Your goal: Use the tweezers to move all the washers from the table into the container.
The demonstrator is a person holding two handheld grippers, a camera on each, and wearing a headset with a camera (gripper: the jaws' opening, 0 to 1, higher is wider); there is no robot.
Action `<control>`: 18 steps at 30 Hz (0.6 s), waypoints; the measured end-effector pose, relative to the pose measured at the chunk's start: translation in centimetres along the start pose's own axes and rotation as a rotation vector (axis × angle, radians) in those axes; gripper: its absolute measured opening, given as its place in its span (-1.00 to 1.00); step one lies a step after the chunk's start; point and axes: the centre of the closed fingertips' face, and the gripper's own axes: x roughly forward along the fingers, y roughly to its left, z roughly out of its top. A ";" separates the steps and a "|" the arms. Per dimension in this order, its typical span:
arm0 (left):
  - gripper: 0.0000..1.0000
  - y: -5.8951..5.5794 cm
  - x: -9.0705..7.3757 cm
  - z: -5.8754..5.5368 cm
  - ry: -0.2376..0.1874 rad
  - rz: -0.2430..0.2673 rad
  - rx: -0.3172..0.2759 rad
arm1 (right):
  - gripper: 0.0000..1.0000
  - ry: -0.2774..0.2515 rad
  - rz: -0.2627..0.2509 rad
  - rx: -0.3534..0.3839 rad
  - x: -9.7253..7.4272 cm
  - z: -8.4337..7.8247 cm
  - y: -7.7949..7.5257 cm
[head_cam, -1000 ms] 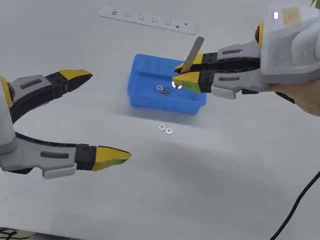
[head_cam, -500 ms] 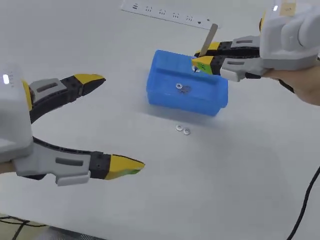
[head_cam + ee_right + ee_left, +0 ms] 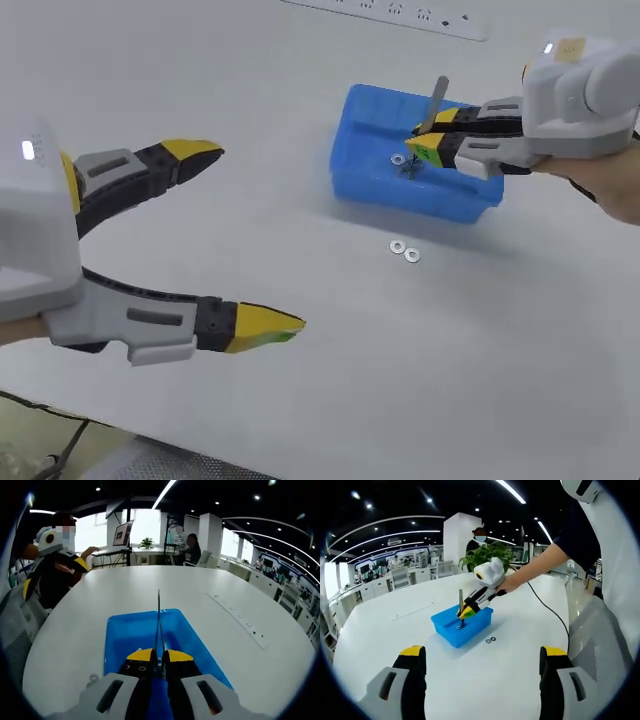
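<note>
On the worktop (image 3: 300,400) the blue container (image 3: 370,175) is reached into by the right gripper (image 3: 432,145), closed tight on upright tweezers (image 3: 437,100), the left gripper (image 3: 255,238) is held wide open and empty, and two washers (image 3: 405,251) are seen just beside the container, nearer the right gripper.

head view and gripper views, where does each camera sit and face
Head view: on the headset, looking down at the table; left gripper open, right gripper shut on tweezers.
Left gripper view: on the left gripper, facing the blue container; own jaws apart, person's arm.
Right gripper view: on the right gripper, looking along the tweezers into the container; own jaws shut.
Shared: head and left gripper views both show two washers beside the container.
</note>
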 end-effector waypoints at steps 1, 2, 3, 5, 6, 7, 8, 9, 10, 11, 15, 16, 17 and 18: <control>0.99 0.0 0.0 0.0 0.001 0.000 -0.001 | -0.81 -0.001 -0.002 -0.001 0.1 0.0 0.1; 0.99 -0.1 0.1 -0.1 0.003 -0.002 -0.001 | -0.81 -0.004 -0.002 0.003 0.2 0.1 0.1; 0.99 -0.1 0.1 -0.1 0.004 -0.003 -0.001 | -0.81 -0.007 -0.002 0.009 0.1 0.2 0.2; 0.99 -0.1 0.2 -0.1 0.007 -0.005 0.000 | -0.80 -0.007 -0.003 0.009 0.0 0.4 0.5; 0.99 -0.2 0.2 0.1 0.002 -0.009 -0.003 | -0.80 -0.007 -0.002 0.010 0.0 0.4 0.6; 0.99 -0.2 0.2 0.1 0.000 -0.010 -0.005 | -0.80 -0.007 -0.003 0.012 0.0 0.4 0.5; 0.99 -0.2 0.2 0.1 -0.002 -0.010 -0.005 | -0.80 -0.006 -0.003 0.013 0.0 0.3 0.4; 0.99 -0.2 0.3 0.1 0.000 -0.009 -0.004 | -0.80 -0.005 -0.003 0.014 -0.1 0.4 0.6; 0.99 -0.2 0.3 0.1 0.002 -0.008 -0.003 | -0.79 -0.005 -0.003 0.017 -0.1 0.5 0.6; 0.99 -0.2 0.3 0.1 0.001 -0.011 -0.005 | -0.79 -0.005 -0.003 0.017 -0.2 0.6 0.8; 0.99 -0.3 0.4 0.0 0.002 -0.015 -0.009 | -0.78 -0.005 0.001 0.005 -0.7 1.1 1.4; 0.99 -0.3 0.4 0.1 -0.002 -0.015 -0.011 | -0.78 -0.006 0.003 0.002 -0.8 1.3 1.6; 0.99 -0.3 0.4 0.2 -0.006 -0.016 -0.012 | -0.78 -0.007 0.003 -0.002 -1.0 1.5 1.7; 0.99 -0.2 0.5 0.3 -0.009 -0.016 -0.011 | -0.78 -0.008 0.004 -0.007 -1.1 1.7 1.7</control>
